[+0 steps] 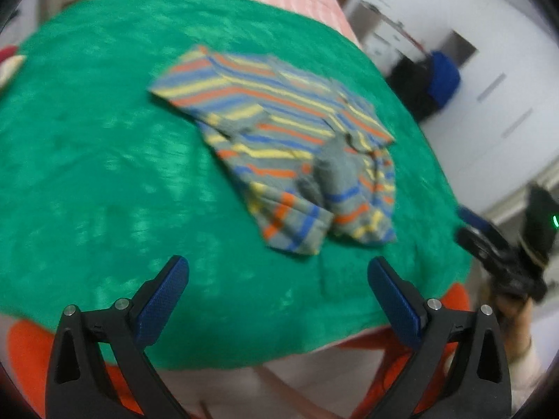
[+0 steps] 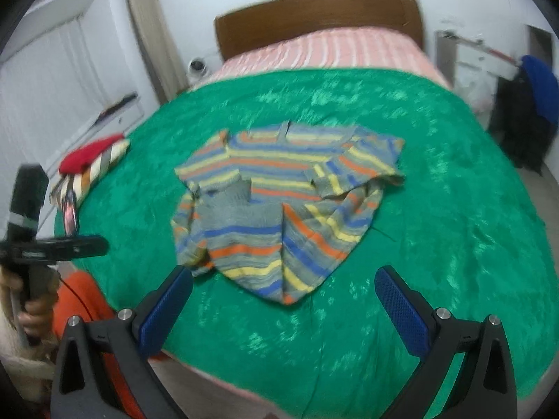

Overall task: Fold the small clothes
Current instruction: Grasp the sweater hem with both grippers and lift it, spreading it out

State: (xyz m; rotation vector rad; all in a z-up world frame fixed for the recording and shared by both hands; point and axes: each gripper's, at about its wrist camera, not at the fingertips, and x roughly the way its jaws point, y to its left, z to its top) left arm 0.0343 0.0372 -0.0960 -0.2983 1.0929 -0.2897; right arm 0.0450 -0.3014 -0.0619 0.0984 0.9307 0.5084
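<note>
A small striped garment (image 1: 279, 146), grey with orange, blue and yellow stripes, lies partly folded on the green blanket (image 1: 87, 160). It also shows in the right wrist view (image 2: 279, 206), with its lower part folded up into a point. My left gripper (image 1: 279, 272) is open and empty, held above the blanket's near edge just short of the garment. My right gripper (image 2: 283, 282) is open and empty, close to the garment's near tip. Each gripper shows in the other's view, the right one (image 1: 503, 255) and the left one (image 2: 52, 244).
The green blanket covers a bed with a pink striped sheet (image 2: 332, 49) and a brown headboard (image 2: 314, 17). A red and striped pile of clothes (image 2: 91, 164) lies at the blanket's left edge. Dark and blue clothes (image 2: 534, 104) hang at the right. Orange fabric (image 2: 84, 300) is below the bed edge.
</note>
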